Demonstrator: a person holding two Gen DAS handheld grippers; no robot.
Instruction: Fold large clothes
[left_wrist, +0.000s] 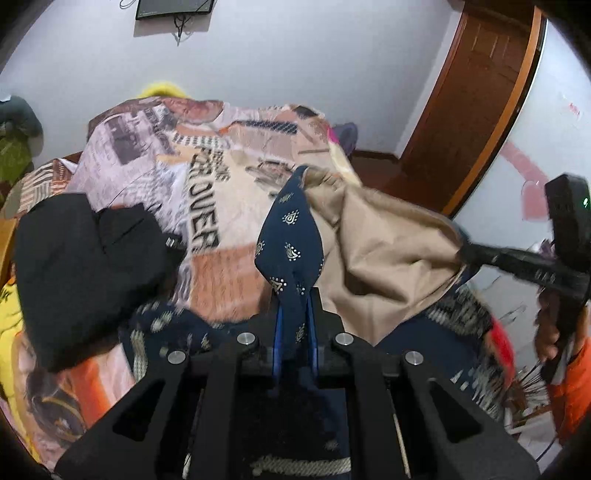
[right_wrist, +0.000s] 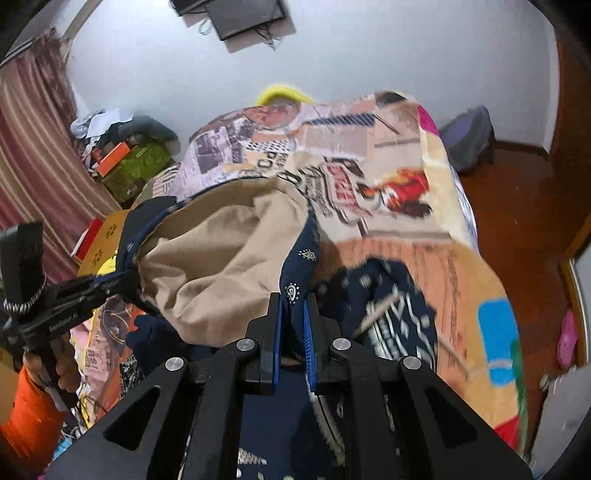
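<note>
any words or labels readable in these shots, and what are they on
"OVER": large dark letters on the printed bedspread, left wrist view.
Letters above "OVER": too blurred to read.
Red sign printed on the bedspread, right wrist view: too blurred to read.
Small white marking on the left gripper body: too small to read.
The navy patterned garment has motifs only, no text.

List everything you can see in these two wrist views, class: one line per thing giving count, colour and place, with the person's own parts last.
Garment: one, navy with pale print and tan lining, lifted over the bed between both grippers.
Bedspread: one, orange, cream and grey collage print, covering the bed.
Dark clothing: one pile, black, on the bed's left side.
Screen: one, black, on the white wall.
Curtain: one, striped maroon, left in the right wrist view.
Door: one, brown wood, right.
Left gripper: black, blue pads, shut on the garment.
Right gripper: black, blue pads, shut on the garment.
Sleeve: orange.
</note>
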